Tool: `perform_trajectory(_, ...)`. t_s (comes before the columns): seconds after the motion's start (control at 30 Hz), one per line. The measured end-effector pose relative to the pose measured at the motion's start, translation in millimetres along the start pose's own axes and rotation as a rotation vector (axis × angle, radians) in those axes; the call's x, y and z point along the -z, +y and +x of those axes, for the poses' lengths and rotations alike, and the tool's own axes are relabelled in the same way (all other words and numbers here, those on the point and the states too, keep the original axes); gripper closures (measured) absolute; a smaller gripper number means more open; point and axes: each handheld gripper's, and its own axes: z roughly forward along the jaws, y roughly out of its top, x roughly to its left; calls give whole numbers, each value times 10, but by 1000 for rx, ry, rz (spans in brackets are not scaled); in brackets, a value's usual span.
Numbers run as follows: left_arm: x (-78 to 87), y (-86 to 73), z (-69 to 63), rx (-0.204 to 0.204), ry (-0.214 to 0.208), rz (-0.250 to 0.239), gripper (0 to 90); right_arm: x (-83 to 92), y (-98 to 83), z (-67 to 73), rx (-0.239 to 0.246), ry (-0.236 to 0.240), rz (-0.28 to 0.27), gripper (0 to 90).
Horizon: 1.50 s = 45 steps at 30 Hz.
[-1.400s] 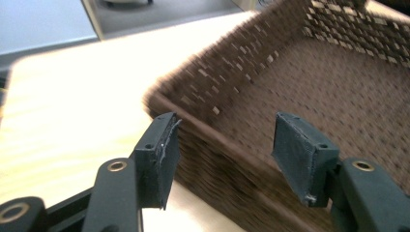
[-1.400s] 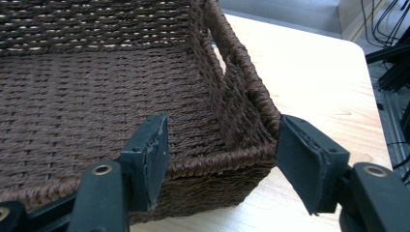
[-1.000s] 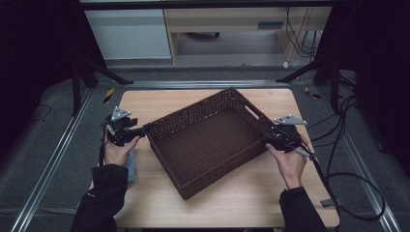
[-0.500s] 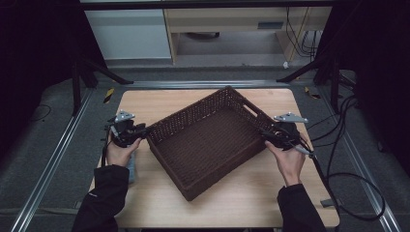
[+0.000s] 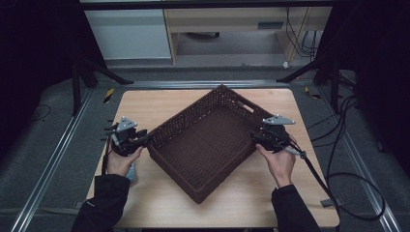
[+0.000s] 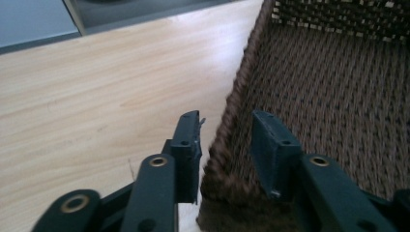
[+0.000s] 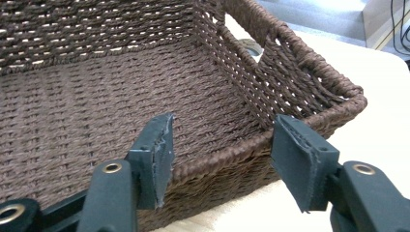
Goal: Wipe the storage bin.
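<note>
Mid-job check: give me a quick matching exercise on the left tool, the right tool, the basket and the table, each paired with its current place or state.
Things:
1. left tool
2. right tool
3. basket
4. table

Places or states:
A. light wood, carrying the basket
B. dark brown weave, nothing inside, set at an angle to the table's edges
C. open, jaws astride the rim near a basket corner
D. open, jaws in front of a basket side wall, handle cut-out beyond

Pairs: 1-C, 2-D, 3-B, 4-A
</note>
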Motion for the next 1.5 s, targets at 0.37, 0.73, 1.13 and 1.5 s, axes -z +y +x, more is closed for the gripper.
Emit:
perform_trajectory(0.37, -107, -93, -65, -13, -52, 59, 769, -72, 65, -77, -23, -20, -33, 454)
perform_trajectory(0.73, 89, -276, -330, -19, -46, 30, 755, 64, 0, 97, 11, 70, -49, 369)
perform_trajectory(1.13, 198, -367, -514, -15, -46, 19, 725, 45, -118, 233, -29, 114, -24, 388)
perform_trajectory(1.5, 149, -177, -436, -28, -59, -1, 581, -28, -93, 211, -55, 122, -28, 522)
